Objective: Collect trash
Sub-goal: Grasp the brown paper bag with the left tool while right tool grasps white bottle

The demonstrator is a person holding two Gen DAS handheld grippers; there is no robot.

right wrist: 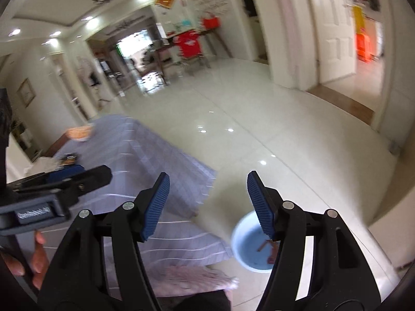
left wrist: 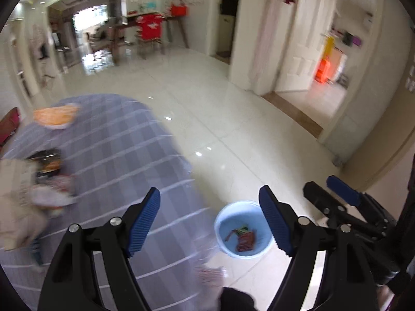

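A light blue bin [left wrist: 242,229] stands on the floor beside the table and holds red and brown wrappers [left wrist: 245,239]. It also shows in the right wrist view [right wrist: 250,246]. My left gripper [left wrist: 210,220] is open and empty, above the table edge and the bin. My right gripper [right wrist: 207,202] is open and empty, high above the bin. On the table with the checked blue-grey cloth [left wrist: 124,160] lie an orange packet [left wrist: 55,115], a dark wrapper [left wrist: 48,162] and white crumpled trash [left wrist: 52,194], all blurred.
A beige box [left wrist: 13,194] sits at the table's left edge. Glossy white tiled floor [left wrist: 220,108] spreads beyond the table. A chair with a red shirt [left wrist: 150,28] stands far back. A white door [left wrist: 303,41] and a doorway are at the right.
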